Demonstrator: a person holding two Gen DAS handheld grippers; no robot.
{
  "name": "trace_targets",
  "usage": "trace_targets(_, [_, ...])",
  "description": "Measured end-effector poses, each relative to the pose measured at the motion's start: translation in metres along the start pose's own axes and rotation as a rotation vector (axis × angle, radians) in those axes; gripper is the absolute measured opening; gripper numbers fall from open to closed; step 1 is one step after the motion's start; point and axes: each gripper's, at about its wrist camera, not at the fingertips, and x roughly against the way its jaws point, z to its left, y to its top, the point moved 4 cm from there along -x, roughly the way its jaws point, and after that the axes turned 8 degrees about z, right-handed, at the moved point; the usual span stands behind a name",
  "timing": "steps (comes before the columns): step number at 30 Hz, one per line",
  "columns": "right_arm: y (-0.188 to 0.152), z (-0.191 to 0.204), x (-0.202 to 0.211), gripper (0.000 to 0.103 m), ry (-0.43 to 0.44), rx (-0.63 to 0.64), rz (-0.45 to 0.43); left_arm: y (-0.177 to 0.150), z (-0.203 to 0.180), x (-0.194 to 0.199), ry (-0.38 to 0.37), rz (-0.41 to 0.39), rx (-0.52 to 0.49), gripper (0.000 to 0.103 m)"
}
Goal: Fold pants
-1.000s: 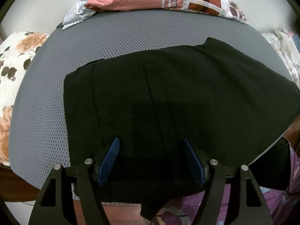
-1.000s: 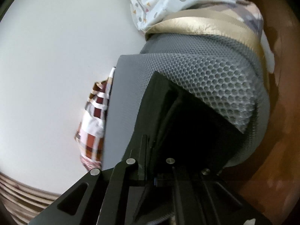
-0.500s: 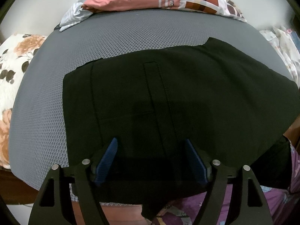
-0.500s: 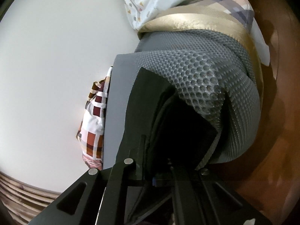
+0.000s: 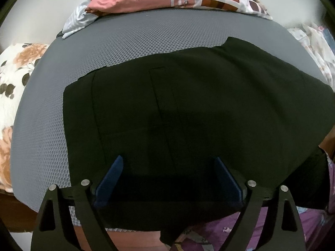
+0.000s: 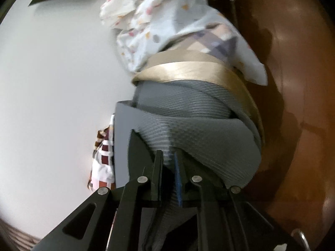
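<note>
Black cloth is filling the middle of the left wrist view: the pants point(image 5: 188, 115) are lying flat on a grey mesh mat point(image 5: 41, 136) over the bed, their lower edge hanging past the mat's near rim at the bottom of the frame. They look smooth and dull, with faint seam lines running top to bottom and a stepped edge at the upper right (apparently already doubled over at least once).

The left gripper point(image 5: 167, 177) is hovering over the near edge with its jaws spread wide; they have just been opening, and no cloth is pinched between the blue pads. The right gripper point(image 6: 168, 175) has its jaws parted only narrowly, also just opening, with blurred grey mat behind the gap and nothing visibly gripped; a sliver of black cloth is sitting just left of them.

Judging by this, 1 fold has just been laid and let go. The next move is probably calling for a fresh grip on one end of the pants, both jaws biting all layers together.
</note>
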Motion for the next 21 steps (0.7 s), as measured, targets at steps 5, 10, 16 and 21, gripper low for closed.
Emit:
trace_targets(5, [-0.017, 0.007, -0.013, 0.053, 0.004, 0.012, 0.056, 0.000, 0.001, 0.001, -0.004, -0.004, 0.001, 0.089])
trace_targets(10, [-0.038, 0.033, -0.044, 0.044, -0.031, 0.098, 0.126, -0.001, 0.000, 0.005, -0.014, -0.010, 0.008, 0.089])
trace_targets(16, [-0.049, 0.047, -0.045, 0.017, -0.185, 0.189, 0.115, 0.007, 0.009, 0.034, -0.038, -0.118, 0.067, 0.089])
trace_targets(21, [-0.051, 0.067, -0.025, 0.012, 0.008, 0.206, 0.043, 0.006, 0.024, 0.032, -0.042, -0.125, 0.112, 0.089])
